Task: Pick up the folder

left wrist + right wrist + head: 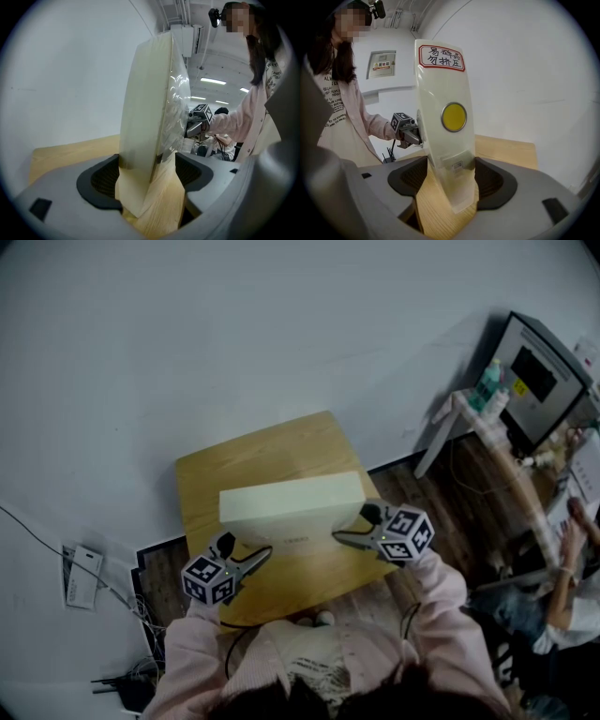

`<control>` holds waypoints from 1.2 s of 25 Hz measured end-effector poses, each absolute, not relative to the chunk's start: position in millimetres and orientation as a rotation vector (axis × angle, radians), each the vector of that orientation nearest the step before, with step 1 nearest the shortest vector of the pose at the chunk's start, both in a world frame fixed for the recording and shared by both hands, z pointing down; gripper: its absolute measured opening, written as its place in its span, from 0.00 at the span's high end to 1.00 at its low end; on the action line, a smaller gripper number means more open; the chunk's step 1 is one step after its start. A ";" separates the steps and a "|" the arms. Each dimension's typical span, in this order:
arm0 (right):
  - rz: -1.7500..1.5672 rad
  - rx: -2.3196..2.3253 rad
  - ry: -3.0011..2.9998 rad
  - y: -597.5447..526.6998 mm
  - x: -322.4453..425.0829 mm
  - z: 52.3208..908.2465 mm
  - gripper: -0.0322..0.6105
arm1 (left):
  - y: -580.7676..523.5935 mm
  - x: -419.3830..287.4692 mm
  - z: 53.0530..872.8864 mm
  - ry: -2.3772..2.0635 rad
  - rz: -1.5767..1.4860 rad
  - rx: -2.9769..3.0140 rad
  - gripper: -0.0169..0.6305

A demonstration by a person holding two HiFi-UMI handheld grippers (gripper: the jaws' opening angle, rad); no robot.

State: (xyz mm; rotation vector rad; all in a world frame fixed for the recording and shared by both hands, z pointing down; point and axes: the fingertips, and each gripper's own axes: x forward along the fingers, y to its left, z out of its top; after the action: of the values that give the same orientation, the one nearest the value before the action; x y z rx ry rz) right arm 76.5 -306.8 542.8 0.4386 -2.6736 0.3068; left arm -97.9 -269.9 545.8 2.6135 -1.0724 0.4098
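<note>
A cream box folder (292,502) stands on its long edge on the small wooden table (281,442). My left gripper (258,557) is at its left end and my right gripper (352,535) at its right end. In the left gripper view the folder (150,103) sits between the jaws of the left gripper (147,173). It rests against the left pad, and a strip of table shows before the right pad. In the right gripper view the folder's spine (445,84), with a yellow disc and a red-edged label, fills the right gripper (450,176), and both pads meet it.
A white wall lies beyond the table. At the right a side desk carries a monitor (539,371) and bottles, and another person (562,606) sits near it. Cables and a white adapter (80,577) lie on the floor at the left.
</note>
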 end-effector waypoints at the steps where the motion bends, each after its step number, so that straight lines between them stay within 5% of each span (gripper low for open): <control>1: 0.305 0.438 -2.676 -307.0 76.5 542.7 0.45 | -270.7 -99.0 545.9 -1.081 0.414 2.614 0.41; 30: 0.312 0.480 -2.773 -304.9 92.8 509.9 0.46 | -264.1 -84.8 513.4 -1.184 0.357 2.612 0.45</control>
State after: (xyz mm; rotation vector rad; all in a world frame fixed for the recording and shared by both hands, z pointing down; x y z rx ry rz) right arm 92.8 -304.9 509.9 0.4805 -2.7726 0.3121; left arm -84.8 -264.1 513.4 2.6124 -1.1839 0.3569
